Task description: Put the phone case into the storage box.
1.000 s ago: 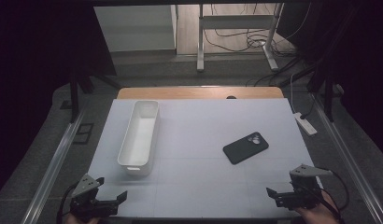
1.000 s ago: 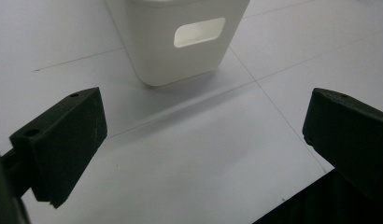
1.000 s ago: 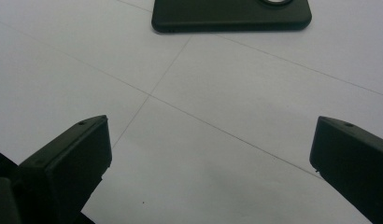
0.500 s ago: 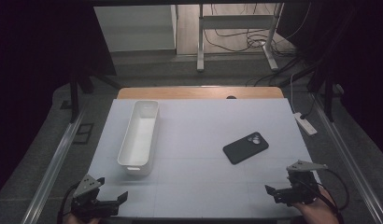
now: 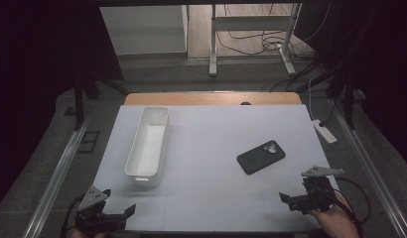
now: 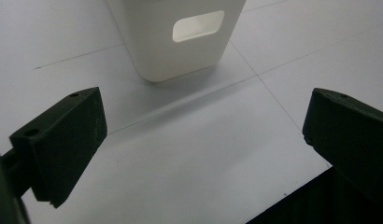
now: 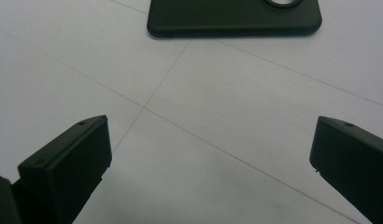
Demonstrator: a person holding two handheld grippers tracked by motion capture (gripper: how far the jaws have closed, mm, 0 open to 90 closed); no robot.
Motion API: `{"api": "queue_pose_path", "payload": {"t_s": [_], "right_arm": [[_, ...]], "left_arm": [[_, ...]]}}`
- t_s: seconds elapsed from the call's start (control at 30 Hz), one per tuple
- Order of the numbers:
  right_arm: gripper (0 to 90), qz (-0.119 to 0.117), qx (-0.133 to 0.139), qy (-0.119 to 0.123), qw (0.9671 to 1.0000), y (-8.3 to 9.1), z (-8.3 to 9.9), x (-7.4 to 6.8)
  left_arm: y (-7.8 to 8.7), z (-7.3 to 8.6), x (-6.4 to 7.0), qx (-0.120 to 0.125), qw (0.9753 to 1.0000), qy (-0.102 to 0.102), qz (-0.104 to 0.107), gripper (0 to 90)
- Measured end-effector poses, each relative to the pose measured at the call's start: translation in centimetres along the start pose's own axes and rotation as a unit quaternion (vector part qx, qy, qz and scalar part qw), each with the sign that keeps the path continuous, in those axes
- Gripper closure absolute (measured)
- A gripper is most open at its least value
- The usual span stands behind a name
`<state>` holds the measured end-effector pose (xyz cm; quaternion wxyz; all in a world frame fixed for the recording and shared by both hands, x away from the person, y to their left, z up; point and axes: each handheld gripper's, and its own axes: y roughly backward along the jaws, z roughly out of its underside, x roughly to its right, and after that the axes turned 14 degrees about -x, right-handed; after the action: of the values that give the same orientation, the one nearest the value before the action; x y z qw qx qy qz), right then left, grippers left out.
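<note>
- Since a second ago my right gripper [image 5: 291, 199] has slid a little toward 9 o'clock along the near edge, and my left gripper [image 5: 123, 212] has barely shifted; the bin and the phone lie where they lay.
- Largest is the table [image 5: 216, 129], covered by a pale sheet crossed with faint seams, with a strip of bare wood at its 12 o'clock edge.
- Next, the white bin [image 5: 148, 147]: long and narrow, open side up, lying from 12 to 6 o'clock on the 9 o'clock half of the table. In my left gripper view its short end wall [image 6: 180, 42], with an oval handle cutout, faces me from 12 o'clock, apart from my jaws.
- Then the black phone [image 5: 261, 156], flat on the sheet toward 3 o'clock of centre, camera ring up, turned at a slant. In my right gripper view its near edge [image 7: 234, 21] lies at 12 o'clock, apart from my jaws, with bare sheet between.
- My left gripper sits at about 7 o'clock on the table's near edge, jaws spread wide with nothing between them but sheet, aimed at the bin's near end.
- My right gripper sits at about 5 o'clock, held in my hand [image 5: 335, 218], jaws likewise spread wide over bare sheet, aimed toward the phone.
- Smallest, a white power strip [image 5: 324, 131] lies off the table's 3 o'clock edge, down on the floor.
</note>
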<state>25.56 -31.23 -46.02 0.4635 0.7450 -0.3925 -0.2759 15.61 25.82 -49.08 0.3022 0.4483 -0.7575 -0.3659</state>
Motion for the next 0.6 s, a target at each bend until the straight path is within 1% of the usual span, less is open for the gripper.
{"api": "queue_pose_path", "payload": {"t_s": [0.17,0.3,0.37,0.47,0.6], "right_arm": [[0.0,-0.004,-0.007,0.009,0.9999,-0.3,-0.6,0.0],[0.0,-0.005,-0.011,0.018,0.9998,-0.3,-1.1,0.0],[0.0,-0.005,-0.008,0.022,0.9997,-0.4,-1.4,0.0],[0.0,-0.004,-0.008,0.022,0.9997,-0.3,-1.6,-0.1],[0.0,-0.005,-0.006,0.029,0.9995,-0.2,-1.9,0.1]], "left_arm": [[0.0,0.0,0.0,-0.003,1.0,-0.001,0.0,0.6],[-0.1,-0.1,0.1,-0.005,1.0,-0.003,-0.005,0.5],[-0.1,-0.1,0.2,-0.006,0.9999,-0.004,-0.009,0.4],[-0.1,-0.1,0.2,-0.008,0.9999,-0.005,-0.009,0.6],[-0.1,-0.2,0.2,-0.007,0.9999,-0.006,-0.008,0.8]]}}
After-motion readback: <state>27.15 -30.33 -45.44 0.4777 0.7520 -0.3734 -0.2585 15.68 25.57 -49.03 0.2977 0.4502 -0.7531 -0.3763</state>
